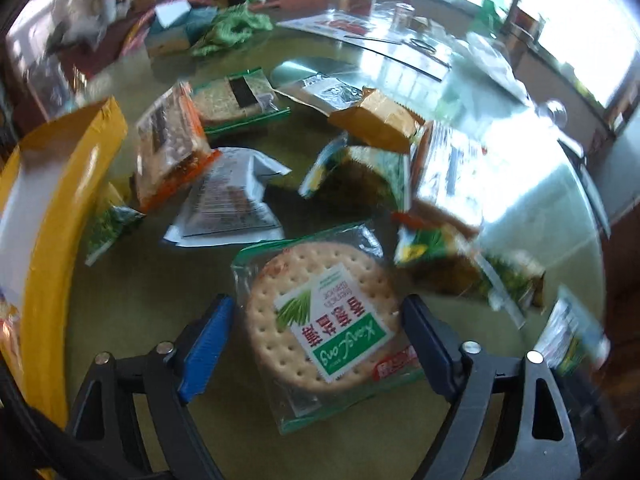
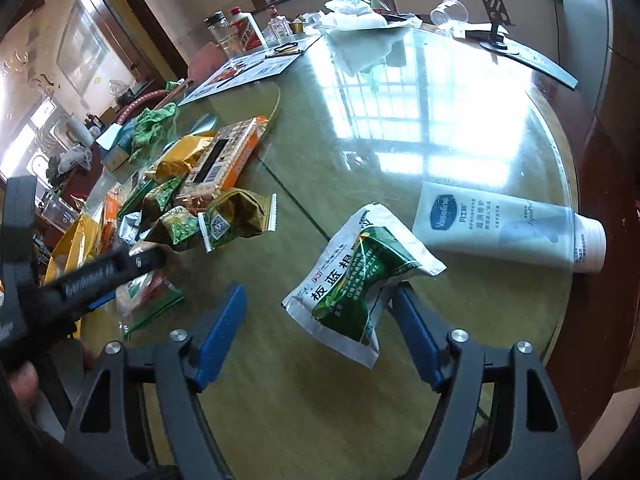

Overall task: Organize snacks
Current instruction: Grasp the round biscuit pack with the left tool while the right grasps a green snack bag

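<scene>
Left tongs, spread wide, straddle the round cracker packet on the glass desk, needing a gentle squeeze on its rim, while right tongs gape around a green-and-white sachet.

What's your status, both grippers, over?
Left gripper open, straddling round cracker pack. Right gripper open, green-white sachet between its fingers. Vaseline tube close by.

Bright window daylight, glare on glass table (left view motion-blurred), fisheye-bent edges
</scene>
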Motion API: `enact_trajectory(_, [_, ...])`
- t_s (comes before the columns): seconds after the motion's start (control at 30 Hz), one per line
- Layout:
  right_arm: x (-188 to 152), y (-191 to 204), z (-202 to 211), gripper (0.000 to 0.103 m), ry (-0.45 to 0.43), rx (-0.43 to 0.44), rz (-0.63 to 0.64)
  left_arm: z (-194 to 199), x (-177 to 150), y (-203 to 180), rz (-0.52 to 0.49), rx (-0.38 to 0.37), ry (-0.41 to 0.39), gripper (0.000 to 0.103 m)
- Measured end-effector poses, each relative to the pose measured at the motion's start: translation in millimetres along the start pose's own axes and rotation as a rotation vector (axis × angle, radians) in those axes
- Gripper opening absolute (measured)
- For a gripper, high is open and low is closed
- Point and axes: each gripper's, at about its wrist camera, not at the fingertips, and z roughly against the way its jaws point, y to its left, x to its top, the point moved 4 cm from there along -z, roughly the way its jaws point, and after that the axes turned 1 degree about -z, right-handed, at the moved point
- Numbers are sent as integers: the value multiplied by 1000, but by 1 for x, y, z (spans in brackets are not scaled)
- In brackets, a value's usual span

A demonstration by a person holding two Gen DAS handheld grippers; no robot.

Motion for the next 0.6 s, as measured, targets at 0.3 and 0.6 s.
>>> enact_trajectory(0.3, [10, 0, -5, 81, 24, 50, -14, 30, -48, 40, -102, -16, -66, 72])
enact_trajectory(0.6, [11, 0, -8, 31, -18, -58, 15, 29, -48, 43, -100, 7, -98, 71])
